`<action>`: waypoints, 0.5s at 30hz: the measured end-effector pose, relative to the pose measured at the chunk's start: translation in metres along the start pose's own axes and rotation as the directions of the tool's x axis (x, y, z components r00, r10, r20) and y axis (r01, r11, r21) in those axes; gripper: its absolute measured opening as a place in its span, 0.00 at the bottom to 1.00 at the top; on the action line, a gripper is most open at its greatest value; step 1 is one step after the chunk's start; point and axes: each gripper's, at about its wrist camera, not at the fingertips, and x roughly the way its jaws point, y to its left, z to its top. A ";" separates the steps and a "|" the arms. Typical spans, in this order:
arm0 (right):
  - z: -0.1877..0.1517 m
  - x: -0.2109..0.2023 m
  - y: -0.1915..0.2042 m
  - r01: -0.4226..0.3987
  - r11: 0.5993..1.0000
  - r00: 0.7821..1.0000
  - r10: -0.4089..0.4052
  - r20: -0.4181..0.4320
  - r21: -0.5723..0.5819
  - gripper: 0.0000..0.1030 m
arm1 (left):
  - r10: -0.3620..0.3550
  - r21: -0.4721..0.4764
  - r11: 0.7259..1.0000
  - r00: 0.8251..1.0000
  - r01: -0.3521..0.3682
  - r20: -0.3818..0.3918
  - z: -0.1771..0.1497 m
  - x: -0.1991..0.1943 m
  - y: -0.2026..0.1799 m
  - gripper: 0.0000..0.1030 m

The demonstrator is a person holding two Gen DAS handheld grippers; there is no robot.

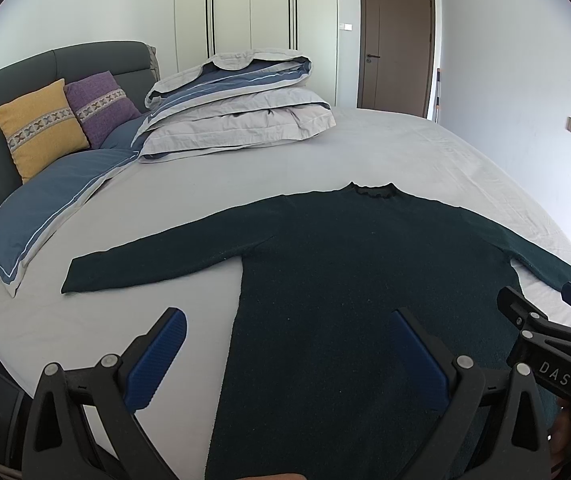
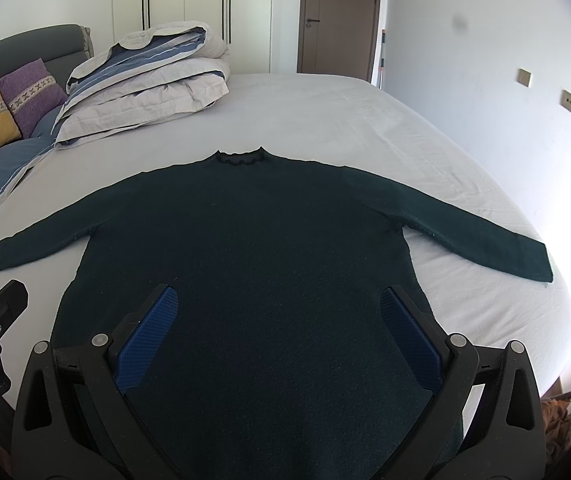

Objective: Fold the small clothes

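Both claws, left claw (image 1: 289, 354) and right claw (image 2: 279, 328), hang released above the grey-sheeted bed (image 2: 325, 108), where the dark green knitted long-sleeved sweater (image 2: 245, 240) lies spread flat, sleeves outstretched, seemingly ready for folding.

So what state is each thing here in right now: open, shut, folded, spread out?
Sweater: spread flat on the bed, sleeves out, not yet folded.
Left gripper: open, holding nothing.
Right gripper: open, holding nothing.
Duvet: folded in a pile.
Door: shut.
Wardrobe: doors shut.
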 end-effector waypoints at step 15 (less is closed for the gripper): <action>-0.001 0.006 0.001 0.002 1.000 1.000 -0.003 -0.014 -0.003 1.00 | 0.005 -0.006 1.000 1.000 -0.005 -0.006 -0.007 0.002 0.003 1.00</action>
